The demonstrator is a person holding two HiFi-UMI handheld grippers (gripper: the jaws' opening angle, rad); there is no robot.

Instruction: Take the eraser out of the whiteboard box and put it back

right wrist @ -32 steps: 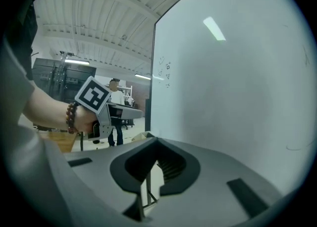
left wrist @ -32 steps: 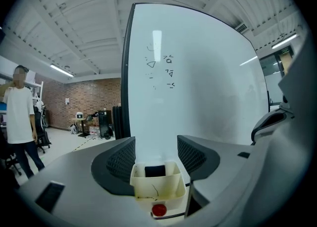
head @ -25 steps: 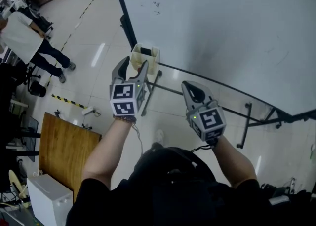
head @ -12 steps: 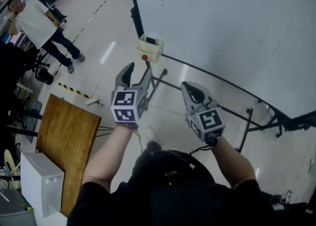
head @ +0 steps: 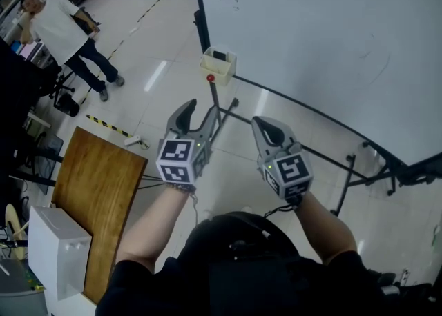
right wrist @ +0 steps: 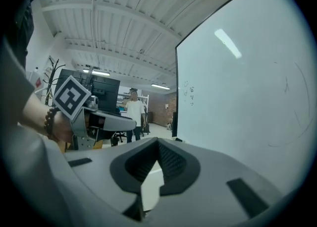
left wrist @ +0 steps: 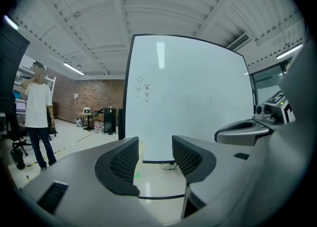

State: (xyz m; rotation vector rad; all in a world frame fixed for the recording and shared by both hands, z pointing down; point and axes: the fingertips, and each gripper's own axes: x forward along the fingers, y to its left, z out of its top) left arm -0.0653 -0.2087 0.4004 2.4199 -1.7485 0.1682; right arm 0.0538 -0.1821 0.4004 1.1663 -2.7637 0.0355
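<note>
Two claws are in view, each carrying one cube with black-and-white square markers. The left claw has its two dark, ribbed jaws apart and closing, with nothing between them. The right claw has its jaws together at the tips, also on nothing. One box, small, cream and open-topped, hangs at the lower left corner of the single whiteboard, a smooth glossy white sheet in a dark frame with a few small scribbles near its top. One eraser, a dark block, sits inside the box, well ahead of both claws. One person in a white top stands on the shiny tiled floor. One flat, rectangular wood-grain worktop lies at the left.
</note>
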